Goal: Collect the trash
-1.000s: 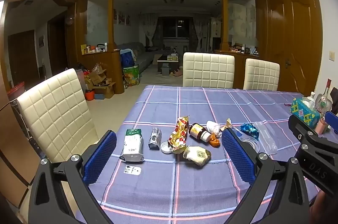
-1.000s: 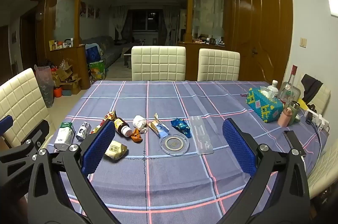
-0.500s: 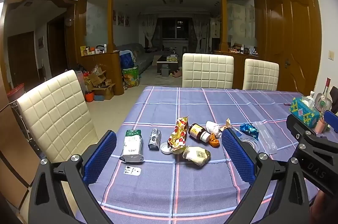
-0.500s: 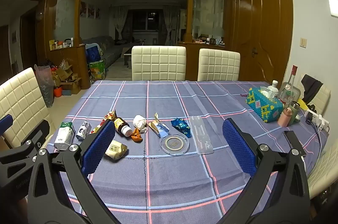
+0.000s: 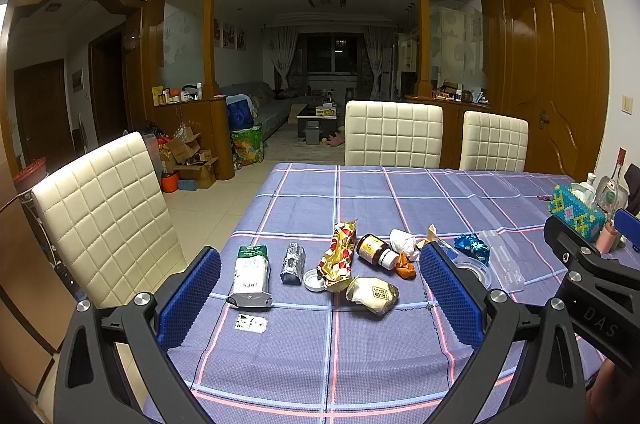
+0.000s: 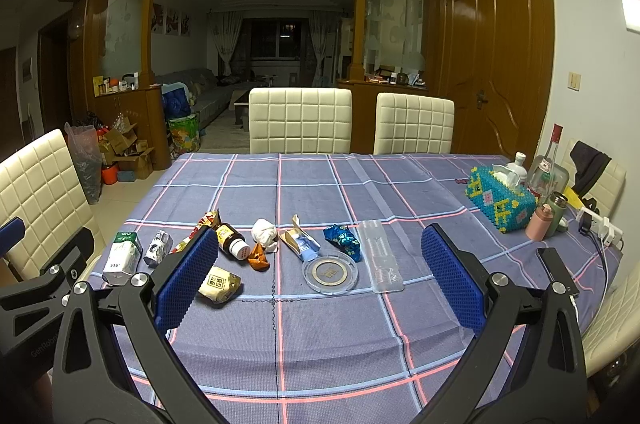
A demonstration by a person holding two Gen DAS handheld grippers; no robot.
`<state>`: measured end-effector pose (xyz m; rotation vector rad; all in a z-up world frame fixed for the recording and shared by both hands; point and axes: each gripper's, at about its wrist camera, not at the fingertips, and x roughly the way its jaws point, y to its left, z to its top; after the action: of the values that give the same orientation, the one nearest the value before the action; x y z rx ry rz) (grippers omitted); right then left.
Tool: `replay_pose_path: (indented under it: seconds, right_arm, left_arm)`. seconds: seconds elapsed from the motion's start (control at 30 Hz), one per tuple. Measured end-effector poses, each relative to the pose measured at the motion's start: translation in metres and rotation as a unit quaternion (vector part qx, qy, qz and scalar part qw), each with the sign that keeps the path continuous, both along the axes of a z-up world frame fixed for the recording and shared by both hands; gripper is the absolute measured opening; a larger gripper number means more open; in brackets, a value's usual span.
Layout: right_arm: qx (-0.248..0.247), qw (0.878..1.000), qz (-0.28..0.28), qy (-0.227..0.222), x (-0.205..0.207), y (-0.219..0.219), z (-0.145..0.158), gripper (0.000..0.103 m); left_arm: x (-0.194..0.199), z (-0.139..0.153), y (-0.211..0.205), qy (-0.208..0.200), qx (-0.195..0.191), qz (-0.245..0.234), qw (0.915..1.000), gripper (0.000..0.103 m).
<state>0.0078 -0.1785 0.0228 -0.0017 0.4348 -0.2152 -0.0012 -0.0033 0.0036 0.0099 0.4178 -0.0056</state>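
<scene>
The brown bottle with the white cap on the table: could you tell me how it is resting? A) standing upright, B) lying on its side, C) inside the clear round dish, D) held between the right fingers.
B: the brown bottle lies on its side on the tablecloth, clear of both open grippers and apart from the clear round dish.

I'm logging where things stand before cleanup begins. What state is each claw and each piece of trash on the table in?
Left claw: open, holding nothing.
Right claw: open, holding nothing.
Milk carton: lying flat.
Brown bottle: on its side, white cap on.
Gold-and-red wrapper: torn, crumpled.
White tissue: balled up.
Blue wrapper: crumpled.
Clear plastic tray: lying flat.
</scene>
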Motion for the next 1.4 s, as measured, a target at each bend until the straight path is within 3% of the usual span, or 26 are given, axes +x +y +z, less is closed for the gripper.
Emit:
replay_pose_path:
  seconds: [1.4]
  right_arm:
    - [0.001, 1.000, 0.000, 0.000, 0.0006, -0.0006, -0.0022, 0.100]
  left_arm:
    - [-0.0001, -0.0031, 0.0005, 0.000, 0.000, 0.001, 1.0000, 0.097]
